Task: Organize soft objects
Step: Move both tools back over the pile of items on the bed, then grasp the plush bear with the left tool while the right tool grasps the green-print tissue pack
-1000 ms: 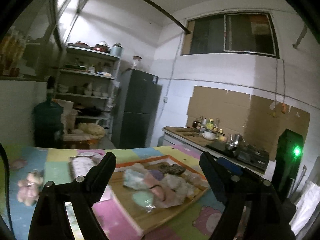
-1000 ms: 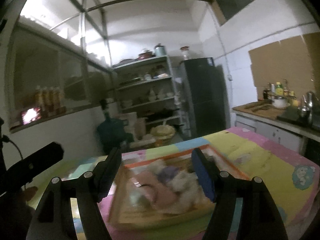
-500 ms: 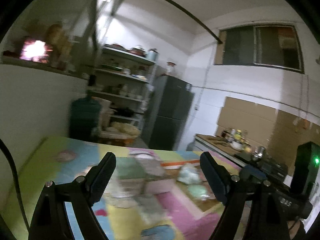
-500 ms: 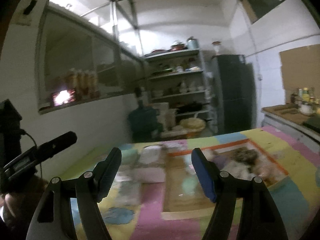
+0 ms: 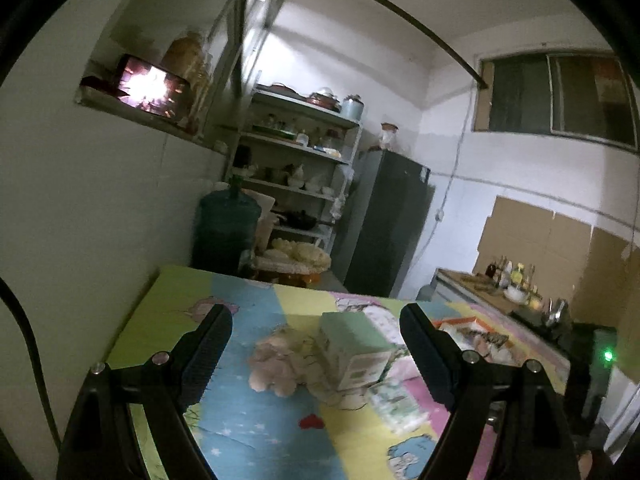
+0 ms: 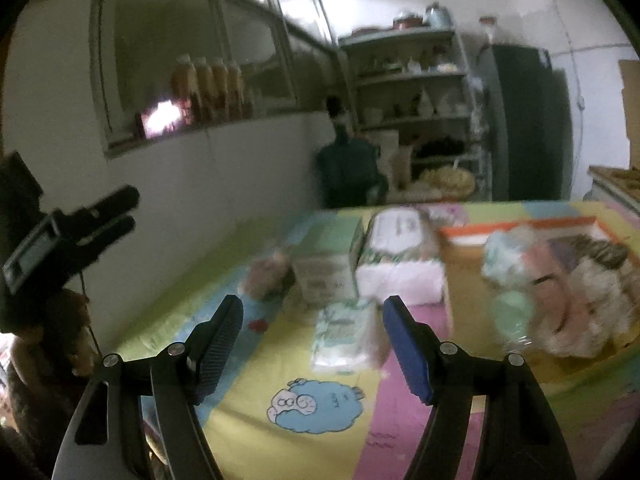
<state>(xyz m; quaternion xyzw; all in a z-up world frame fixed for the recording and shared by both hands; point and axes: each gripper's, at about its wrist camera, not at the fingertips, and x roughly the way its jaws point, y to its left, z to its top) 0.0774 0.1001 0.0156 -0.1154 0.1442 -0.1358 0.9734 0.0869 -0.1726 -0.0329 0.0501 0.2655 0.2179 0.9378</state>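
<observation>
Now hovering over the desk with both sets of jaws released and holding nothing.

Ahead of my left gripper (image 5: 316, 344), a pale plush toy (image 5: 276, 364) is lying on the patchwork desk (image 5: 248, 432), touching a mint-green box (image 5: 354, 350) just to its right, with a flat tissue pack (image 5: 396, 402) nearer to me. My right gripper (image 6: 312, 332) is pointing at that same tissue pack (image 6: 346, 336), which is sitting on the desk (image 6: 256, 412) beyond my spread fingers and apart from them. Behind it the box (image 6: 326, 276) and a larger white pack (image 6: 400, 256) are standing side by side. Off to the right, an orange-rimmed tray (image 6: 520, 224) is carrying a heap of soft objects (image 6: 560, 292); blur is hiding what each one is.
</observation>
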